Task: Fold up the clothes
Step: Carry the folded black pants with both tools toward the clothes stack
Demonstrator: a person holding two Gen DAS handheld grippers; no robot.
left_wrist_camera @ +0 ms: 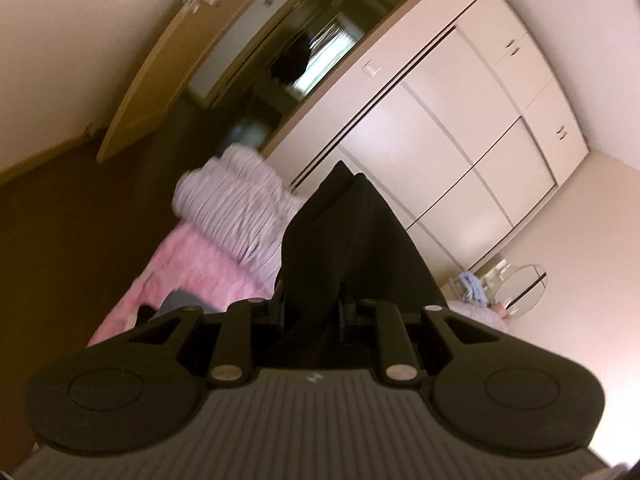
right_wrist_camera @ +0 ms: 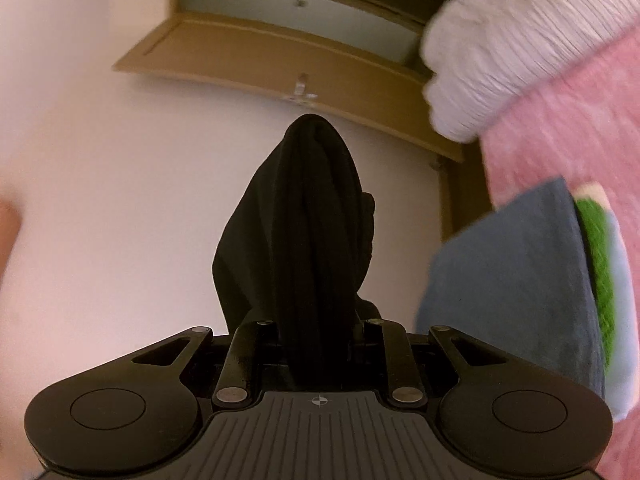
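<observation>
Both the left gripper [left_wrist_camera: 312, 300] and right gripper [right_wrist_camera: 316, 320] clamp bunched black garment [left_wrist_camera: 344, 240] edges, lifted above the pink bed [left_wrist_camera: 192, 268].

A: Warm, dim indoor light, a yellow-pink cast on both wrist views. Brightest spot is the window [left_wrist_camera: 320, 68] through the doorway, blown out.

B: Blur?

A: Motion smear on the ribbed blanket [left_wrist_camera: 236, 204] below that window, and at the right wrist view's right edge. The black garment [right_wrist_camera: 316, 216] shows no detail.

B: Edges?

A: Fisheye bending, dark corners.
</observation>
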